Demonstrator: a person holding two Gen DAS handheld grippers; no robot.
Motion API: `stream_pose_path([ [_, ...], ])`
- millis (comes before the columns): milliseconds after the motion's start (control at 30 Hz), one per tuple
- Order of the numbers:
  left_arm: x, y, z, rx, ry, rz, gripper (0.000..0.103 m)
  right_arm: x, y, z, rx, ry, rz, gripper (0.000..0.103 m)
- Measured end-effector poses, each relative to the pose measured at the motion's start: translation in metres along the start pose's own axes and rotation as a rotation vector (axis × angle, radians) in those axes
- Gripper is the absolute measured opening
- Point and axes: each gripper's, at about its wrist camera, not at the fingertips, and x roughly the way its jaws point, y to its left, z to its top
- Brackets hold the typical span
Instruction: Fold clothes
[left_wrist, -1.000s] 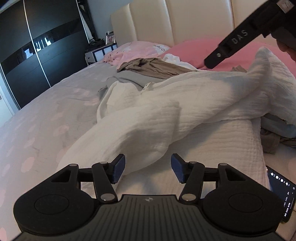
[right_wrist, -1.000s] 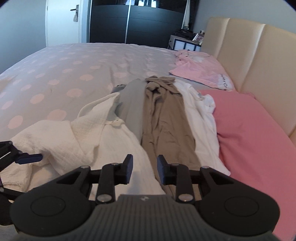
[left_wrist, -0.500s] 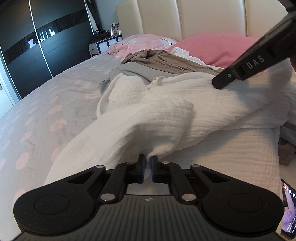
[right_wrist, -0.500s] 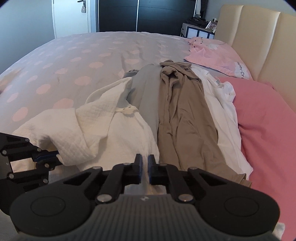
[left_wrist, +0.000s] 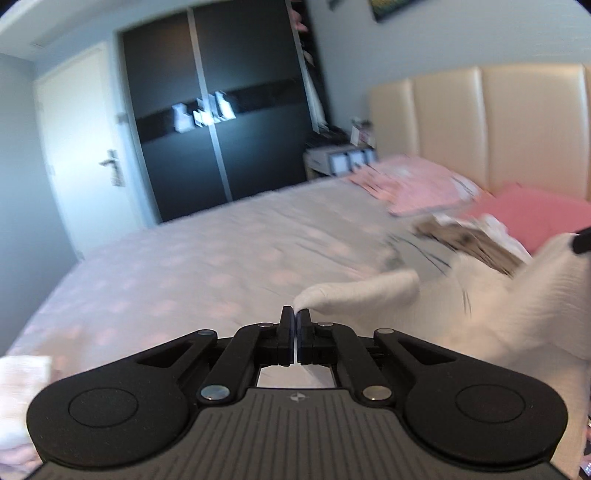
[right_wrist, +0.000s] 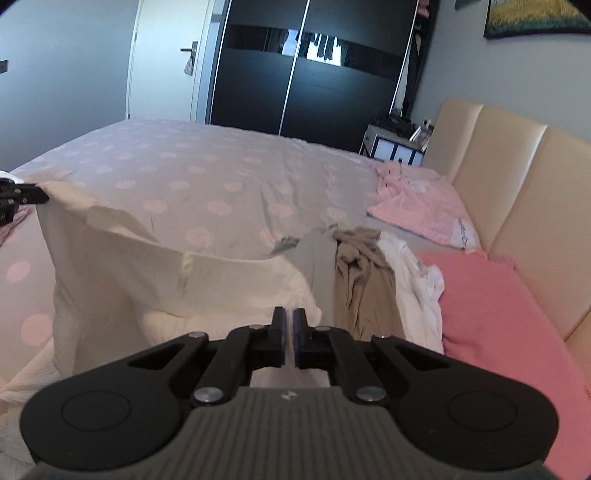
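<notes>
Lifted since before: white garment pinched by both claws

left gripper: jaws pinched shut on white cloth, raised, tilted slightly down | right gripper: jaws closed on the same cloth, tilted down | 2 grippers well apart

Each claw, left and right, is matte black plastic with two round discs, silver screws, a ribbed grey plate and blue pads.
</notes>
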Motion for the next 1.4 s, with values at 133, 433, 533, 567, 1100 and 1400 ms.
stream_pose_path([
  [133, -0.054, 0.057, 0.023, -0.042, -0.103, 0.108, 0.0, -0.058, 0.018, 0.029, -0.055, -0.115, -0.039, 0.004],
  [433, -0.18, 0.162, 0.059, -0.126, -0.3, 0.293, 0.0, -0.173, 0.041, 0.072, -0.091, -0.33, -0.12, 0.004],
  [533, -0.209, 0.185, 0.068, -0.132, -0.361, 0.378, 0.0, -0.196, 0.046, 0.081, -0.086, -0.37, -0.114, 0.004],
  [567, -0.218, 0.193, 0.071, -0.135, -0.38, 0.404, 0.0, -0.2, 0.048, 0.084, -0.086, -0.378, -0.106, 0.004],
  [1100, -0.083, 0.209, -0.068, -0.122, 0.18, 0.298, 0.0, -0.027, 0.098, 0.011, -0.088, 0.034, 0.057, 0.004],
  [1400, -0.025, 0.227, -0.138, -0.123, 0.428, 0.236, 0.0, 0.063, 0.131, -0.055, -0.191, 0.348, 0.144, 0.005],
])
